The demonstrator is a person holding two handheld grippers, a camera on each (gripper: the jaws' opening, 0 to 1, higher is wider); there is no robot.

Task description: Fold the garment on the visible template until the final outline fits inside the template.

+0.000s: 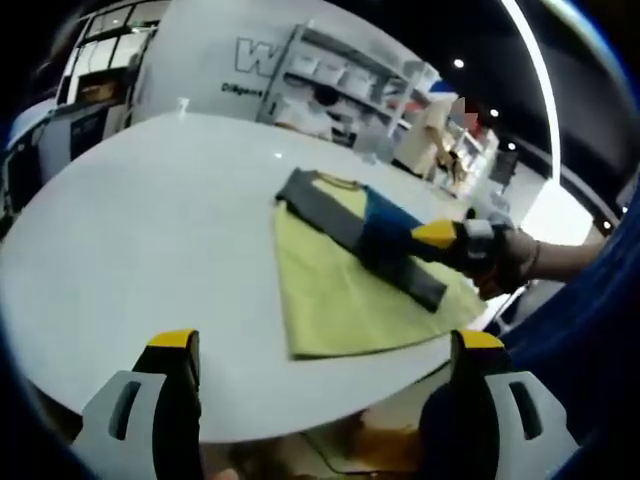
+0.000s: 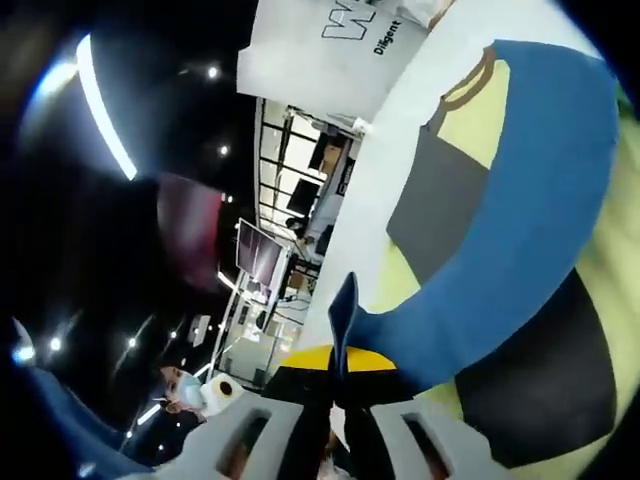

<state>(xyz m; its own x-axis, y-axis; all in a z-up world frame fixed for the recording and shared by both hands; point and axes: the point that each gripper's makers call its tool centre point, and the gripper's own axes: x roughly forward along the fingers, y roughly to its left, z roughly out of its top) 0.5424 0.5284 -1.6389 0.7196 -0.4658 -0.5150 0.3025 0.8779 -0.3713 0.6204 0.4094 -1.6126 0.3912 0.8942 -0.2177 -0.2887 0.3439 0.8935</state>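
A dark grey garment point(image 1: 335, 212) with a blue panel and a mustard neck trim lies folded into a narrow strip across the far part of the yellow-green template point(image 1: 340, 300) on the white round table point(image 1: 150, 230). My right gripper point(image 1: 437, 235) comes in from the right, held by a hand point(image 1: 512, 262), its yellow tips at the garment's blue end. In the right gripper view my right gripper point(image 2: 340, 365) is shut on a fold of the blue fabric point(image 2: 520, 190), with grey cloth point(image 2: 440, 200) and template point(image 2: 615, 290) beyond. My left gripper point(image 1: 325, 355) hangs open over the table's near edge.
The table edge curves close below my left gripper's jaws, with floor beneath it. Behind the table stand white shelving point(image 1: 350, 75) and a wall with lettering point(image 1: 250, 55). Desks with monitors point(image 2: 262, 252) fill the room's far side.
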